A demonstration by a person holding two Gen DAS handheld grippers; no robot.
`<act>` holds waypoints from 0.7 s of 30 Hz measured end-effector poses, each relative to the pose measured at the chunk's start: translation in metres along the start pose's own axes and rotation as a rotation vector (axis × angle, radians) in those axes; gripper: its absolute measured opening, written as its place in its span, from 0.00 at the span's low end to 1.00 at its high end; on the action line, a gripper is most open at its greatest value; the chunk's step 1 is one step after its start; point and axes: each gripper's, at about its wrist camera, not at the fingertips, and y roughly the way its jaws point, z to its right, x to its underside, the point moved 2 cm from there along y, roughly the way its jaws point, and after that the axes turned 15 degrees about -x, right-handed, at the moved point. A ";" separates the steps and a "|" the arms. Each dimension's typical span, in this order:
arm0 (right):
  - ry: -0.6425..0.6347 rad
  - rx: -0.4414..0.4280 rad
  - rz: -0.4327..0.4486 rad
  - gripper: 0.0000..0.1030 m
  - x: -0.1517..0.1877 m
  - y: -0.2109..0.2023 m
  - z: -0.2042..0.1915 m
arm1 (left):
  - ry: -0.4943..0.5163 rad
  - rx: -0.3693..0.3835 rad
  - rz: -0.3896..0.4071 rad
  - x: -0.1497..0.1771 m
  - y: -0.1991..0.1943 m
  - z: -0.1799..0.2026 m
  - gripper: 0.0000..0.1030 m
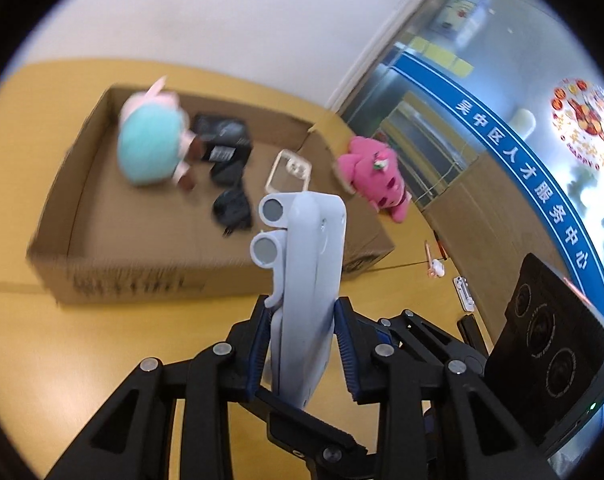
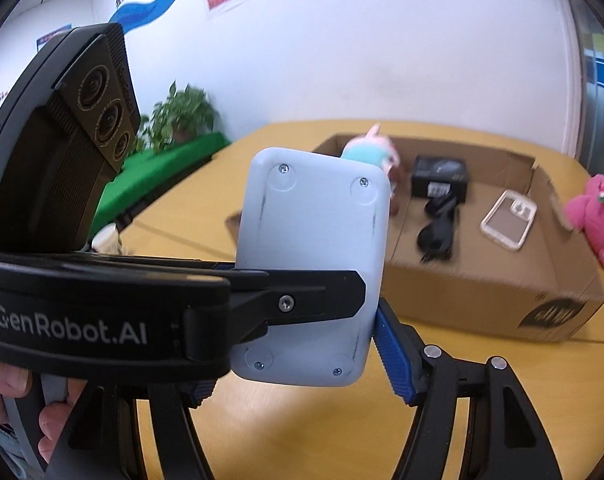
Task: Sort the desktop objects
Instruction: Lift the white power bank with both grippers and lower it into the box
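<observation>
Grey device [image 1: 302, 280] sits clamped in both our grippers, lifted clear of the yellow table [image 1: 101, 340] on the near side of the cardboard box [image 1: 205, 276]. We hold its thin edge with the left gripper [image 1: 302, 344], blue pads pressed on both faces, jaws narrowed onto it. Our right gripper [image 2: 306, 344] spans its wider body, showing the screwed underside [image 2: 314, 248]; one blue pad [image 2: 394, 356] touches its edge, the other side is hidden behind the left tool. Inside the box lie a teal and pink plush [image 1: 151, 144], a black carton [image 1: 221, 140], a black cable bundle [image 1: 233, 208] and a clear phone case [image 1: 287, 172]. A pink plush [image 1: 376, 176] lies against the box's far right corner, outside it.
</observation>
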 end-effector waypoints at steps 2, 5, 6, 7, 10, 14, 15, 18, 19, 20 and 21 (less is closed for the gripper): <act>0.006 0.014 0.024 0.64 -0.016 -0.007 0.009 | 0.021 0.016 0.007 -0.017 0.000 0.008 0.29; 0.010 0.040 0.053 0.64 -0.040 -0.017 0.023 | 0.046 0.047 0.008 -0.046 0.004 0.018 0.29; 0.020 0.040 0.059 0.64 -0.047 -0.020 0.029 | 0.059 0.055 0.006 -0.057 0.008 0.023 0.28; 0.033 0.041 0.066 0.64 -0.056 -0.024 0.038 | 0.067 0.063 0.004 -0.063 0.010 0.028 0.28; 0.055 0.058 0.073 0.64 -0.071 -0.029 0.059 | 0.081 0.100 -0.026 -0.088 0.029 0.041 0.28; 0.108 0.064 0.041 0.64 -0.086 -0.030 0.099 | 0.073 0.140 -0.079 -0.107 0.063 0.054 0.27; 0.120 0.065 0.029 0.64 -0.088 -0.029 0.108 | 0.064 0.147 -0.095 -0.109 0.072 0.054 0.27; 0.167 0.069 -0.032 0.64 -0.088 -0.019 0.141 | 0.021 0.165 -0.166 -0.112 0.110 0.056 0.27; 0.183 0.067 -0.063 0.64 -0.087 -0.014 0.154 | 0.001 0.171 -0.196 -0.111 0.126 0.056 0.27; 0.203 0.065 -0.094 0.64 -0.084 -0.007 0.167 | -0.015 0.176 -0.222 -0.110 0.139 0.055 0.27; 0.219 0.065 -0.122 0.64 -0.082 -0.002 0.177 | -0.033 0.180 -0.244 -0.107 0.150 0.054 0.27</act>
